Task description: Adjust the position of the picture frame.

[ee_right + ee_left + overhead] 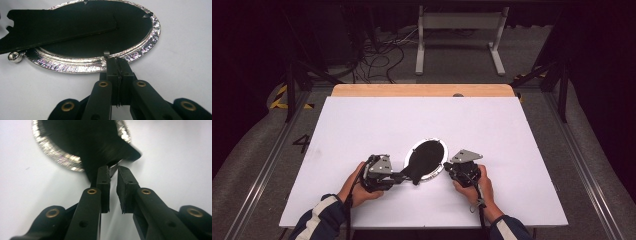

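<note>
An oval silver picture frame (442,161) lies face down on the white table, its black backing (120,35) up. A black stand leg (57,27) slants over the backing toward the left. My left gripper (409,175) lies at the frame's near-left end; in the left gripper view its jaws (113,170) stand a little apart, with the thin edge of the stand leg (110,152) at their tips and a gap showing between the pads. My right gripper (447,167) sits at the frame's right rim, shut (117,60) on a small metal tab (106,53) that sticks up from the rim (75,65).
The white board (362,125) extends far beyond the frame, with a wooden strip (422,90) along its far edge. A small silver knob (15,57) hangs off the frame's end. Beyond the table are floor cables (382,55) and a white metal stand (459,20).
</note>
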`<move>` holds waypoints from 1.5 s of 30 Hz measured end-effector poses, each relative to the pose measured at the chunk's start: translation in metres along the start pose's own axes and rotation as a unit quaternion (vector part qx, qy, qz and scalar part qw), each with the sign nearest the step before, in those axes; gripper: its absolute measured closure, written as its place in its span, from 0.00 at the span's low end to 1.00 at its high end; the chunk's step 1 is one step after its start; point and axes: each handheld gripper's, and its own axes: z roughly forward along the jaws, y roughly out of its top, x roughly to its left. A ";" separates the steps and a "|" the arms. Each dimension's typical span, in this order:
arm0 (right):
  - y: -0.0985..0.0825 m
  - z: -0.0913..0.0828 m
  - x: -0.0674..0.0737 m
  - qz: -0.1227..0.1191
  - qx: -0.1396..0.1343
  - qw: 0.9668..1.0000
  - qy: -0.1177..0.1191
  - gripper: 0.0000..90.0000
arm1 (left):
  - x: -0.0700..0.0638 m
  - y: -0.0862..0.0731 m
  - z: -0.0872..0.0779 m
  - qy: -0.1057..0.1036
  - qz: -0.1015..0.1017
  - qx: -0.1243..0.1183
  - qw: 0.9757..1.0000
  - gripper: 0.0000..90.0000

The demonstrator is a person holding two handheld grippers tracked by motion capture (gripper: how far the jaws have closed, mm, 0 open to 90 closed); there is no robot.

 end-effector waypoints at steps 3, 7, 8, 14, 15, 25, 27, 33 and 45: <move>-0.001 -0.001 0.001 -0.001 0.001 1.000 0.000 0.99 | 0.012 0.000 0.000 0.014 -0.027 -0.019 0.999 0.86; -0.002 -0.004 0.003 -0.005 0.001 1.000 0.012 0.99 | 0.016 0.004 0.005 0.024 -0.033 -0.027 0.999 0.84; -0.003 -0.005 0.004 -0.008 0.003 1.000 0.015 0.99 | 0.017 0.005 0.007 0.021 -0.037 -0.030 0.999 0.84; -0.004 -0.008 0.011 -0.019 0.008 0.999 0.033 0.98 | 0.018 0.009 0.015 0.009 -0.038 -0.028 0.999 0.83; -0.004 -0.009 0.013 -0.022 0.008 0.999 0.035 0.98 | 0.016 0.010 0.015 0.004 -0.037 -0.028 0.999 0.82; -0.004 -0.011 0.020 -0.035 0.015 0.998 0.053 0.98 | 0.011 0.015 0.013 0.011 -0.017 -0.023 1.000 0.83; -0.004 -0.011 0.020 -0.036 0.015 0.998 0.054 0.98 | 0.015 0.012 0.011 0.022 -0.019 -0.021 0.999 0.84; -0.005 -0.011 0.020 -0.034 0.013 0.998 0.055 0.97 | 0.024 0.006 0.016 0.031 -0.033 -0.003 0.999 0.83; -0.004 -0.011 0.020 -0.036 0.015 0.998 0.058 0.96 | 0.014 0.010 0.028 -0.011 -0.023 0.013 1.000 0.88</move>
